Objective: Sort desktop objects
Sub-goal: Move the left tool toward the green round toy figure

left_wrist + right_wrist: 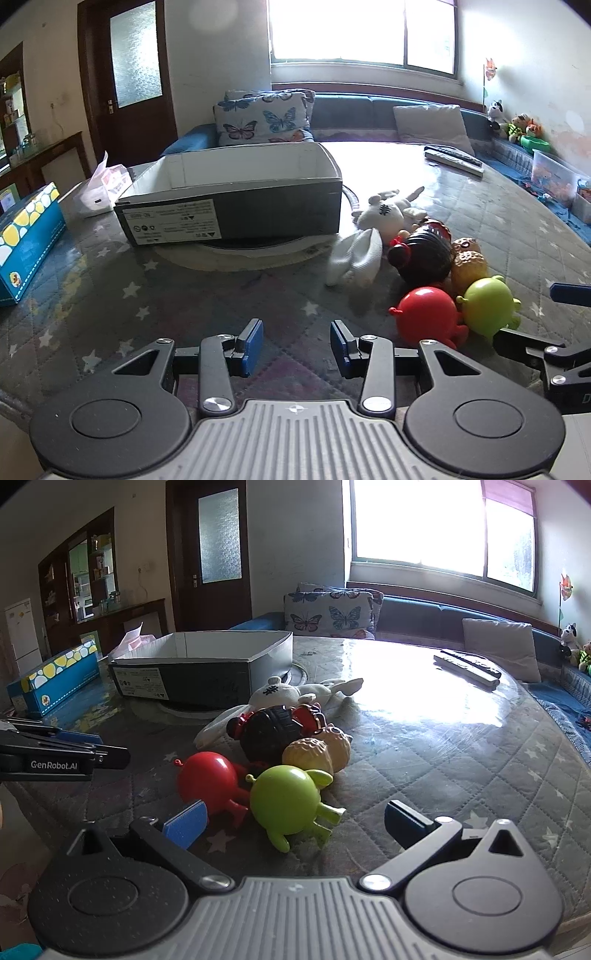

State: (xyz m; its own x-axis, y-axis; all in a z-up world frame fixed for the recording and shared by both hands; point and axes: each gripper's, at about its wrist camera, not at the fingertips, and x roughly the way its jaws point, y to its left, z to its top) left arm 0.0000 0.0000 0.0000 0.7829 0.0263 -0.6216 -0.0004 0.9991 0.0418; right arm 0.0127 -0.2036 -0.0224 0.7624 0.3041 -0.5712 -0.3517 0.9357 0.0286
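Home living room, sofa (369,114), butterfly cushions (264,120)

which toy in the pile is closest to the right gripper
The green round toy, lying right before the open right gripper; the red one sits further left.

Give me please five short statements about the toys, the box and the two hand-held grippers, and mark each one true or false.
1. The grey box has toys inside. False: the part of its inside that shows is bare; the toys lie on the table beside it.
2. The right hand-held gripper is open, with the green toy between its fingers. True.
3. The left hand-held gripper holds the red toy. False: it is open and holds nothing; the red toy lies to its right.
4. A blue tissue box stands left of the grey box. True.
5. The white knitted toy lies on top of the green toy. False: it lies farther back, near the grey box.
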